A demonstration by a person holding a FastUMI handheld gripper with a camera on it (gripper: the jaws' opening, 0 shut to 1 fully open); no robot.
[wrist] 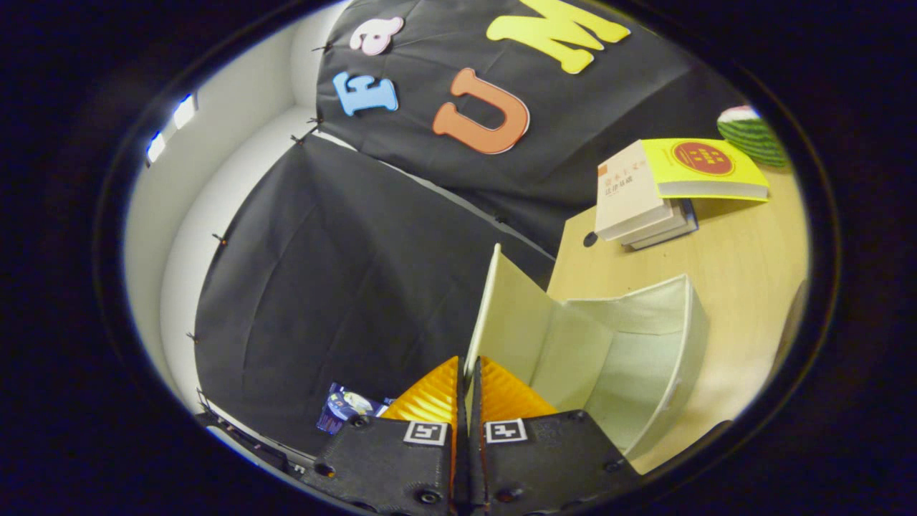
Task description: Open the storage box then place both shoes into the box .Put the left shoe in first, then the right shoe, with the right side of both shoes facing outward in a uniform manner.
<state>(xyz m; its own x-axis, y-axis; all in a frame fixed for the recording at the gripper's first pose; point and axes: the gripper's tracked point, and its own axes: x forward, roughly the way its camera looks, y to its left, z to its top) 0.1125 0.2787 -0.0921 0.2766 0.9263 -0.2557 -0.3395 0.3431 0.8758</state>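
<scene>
a: state of the gripper point(469, 373)?

b: fingers point(430, 401) drawn nearly together, with the thin edge of the storage box's lid point(505, 315) caught between them. both fingers appear to press on that edge, one from each side.

a: describe the storage box point(630, 358).

b: pale cream, fabric-looking walls, rectangular. it lies just ahead of the fingers and to their right, resting on the light wooden table point(731, 265). the view is tilted, so the box appears on a slant. the inside is visible and holds nothing i can see. the inner walls are a lighter, greyish white with a faint sheen.

a: and the lid?

b: a flat cream panel, standing up from the near side of the box, rising straight ahead from between the fingers. its far end shows against the black cloth wall point(337, 287). it is swung clear of the box mouth, so the box stands open.

a: anything else on the table?

b: a stack of books point(648, 197) well beyond the box, ahead and to the right; the top one has a yellow cover with a red round mark. past it, a green striped thing point(752, 132), shaped like a watermelon slice. a dark round hole point(589, 239) in the table surface lies near the books.

a: left of the fingers?

b: a small blue printed item point(344, 407), low and close by; i cannot tell what it is.
</scene>
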